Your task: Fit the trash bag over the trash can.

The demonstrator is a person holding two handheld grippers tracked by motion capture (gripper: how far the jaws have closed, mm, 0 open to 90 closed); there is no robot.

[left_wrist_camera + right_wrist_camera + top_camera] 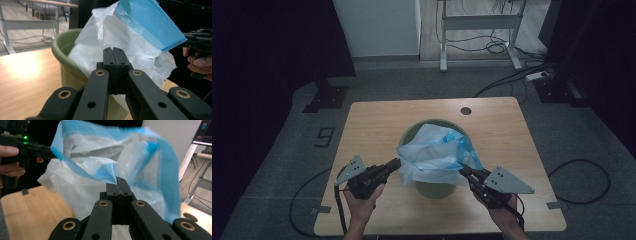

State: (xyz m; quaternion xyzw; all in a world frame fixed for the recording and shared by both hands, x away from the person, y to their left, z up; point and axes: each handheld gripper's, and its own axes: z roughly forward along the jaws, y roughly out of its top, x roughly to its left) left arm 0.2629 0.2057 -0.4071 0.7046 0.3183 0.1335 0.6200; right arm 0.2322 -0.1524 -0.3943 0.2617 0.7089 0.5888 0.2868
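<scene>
A white-and-blue plastic bag (436, 152) is being held over the rim of a green bin (432, 186) at mid-table (372, 120), pinched at its left edge by the closed left gripper (396, 163) and at its right by the closed right gripper (463, 171).

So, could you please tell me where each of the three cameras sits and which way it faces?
High view: above the person's side, looking forward and down on the table; both hands and forearms show, with the left gripper and right gripper.
Left gripper view: rides the left gripper, facing the bag in the green bin.
Right gripper view: rides the right gripper, facing the bag.
Both gripper views share the bag and the opposite hand.
</scene>
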